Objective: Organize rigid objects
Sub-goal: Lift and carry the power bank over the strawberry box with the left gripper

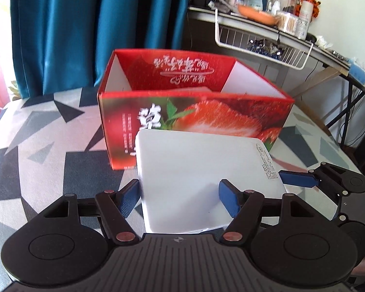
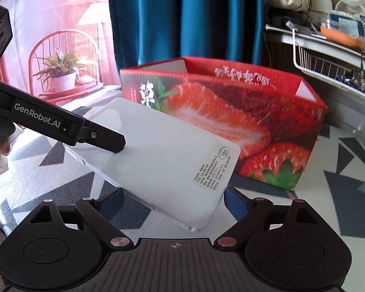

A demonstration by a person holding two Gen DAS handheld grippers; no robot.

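Note:
A flat white device (image 1: 194, 170) with rounded corners and a small label is held above the table, in front of a red strawberry box (image 1: 194, 97). My left gripper (image 1: 180, 194) is shut on its near edge, blue pads on both faces. My right gripper (image 2: 172, 204) grips the other end of the white device (image 2: 163, 155), and its blue finger (image 1: 296, 178) shows at the right in the left wrist view. The left gripper's black finger (image 2: 104, 141) lies on the device in the right wrist view. The red box (image 2: 231, 121) is open at the top, with something white inside.
The table (image 1: 36, 150) has a grey, black and white triangle-pattern cloth. A blue curtain (image 1: 97, 24) hangs behind the box. A cluttered shelf with a white wire basket (image 1: 262, 41) stands at the back right. A potted plant (image 2: 60, 73) sits at the back left.

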